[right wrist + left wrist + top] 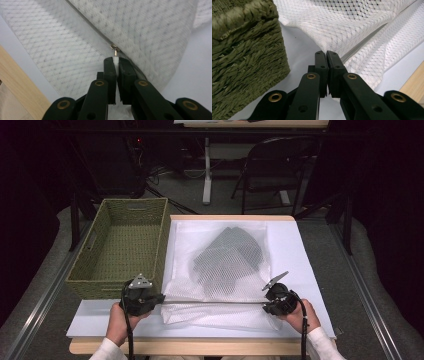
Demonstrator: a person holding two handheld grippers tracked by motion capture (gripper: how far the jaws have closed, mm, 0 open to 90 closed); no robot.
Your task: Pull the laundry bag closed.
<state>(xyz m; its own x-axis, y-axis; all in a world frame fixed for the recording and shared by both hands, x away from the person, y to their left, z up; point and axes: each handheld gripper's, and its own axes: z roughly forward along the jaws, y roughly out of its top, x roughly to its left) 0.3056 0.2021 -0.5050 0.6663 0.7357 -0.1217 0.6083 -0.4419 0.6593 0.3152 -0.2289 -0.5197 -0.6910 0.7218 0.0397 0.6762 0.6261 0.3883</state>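
At the lower centre of the high view, the left gripper [159, 298] pinches the near-left corner of the white mesh bag [220, 270] to keep its zipper taut, while the right gripper [266, 301] is clamped on the zipper pull [115, 59] to run it along

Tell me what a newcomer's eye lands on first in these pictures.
A white mesh laundry bag with dark grey cloth showing through it lies mid-table on a white sheet. Along its near edge the left gripper pinches the bag's corner, while the right gripper is shut on the zipper pull. A green woven basket stands at the left.
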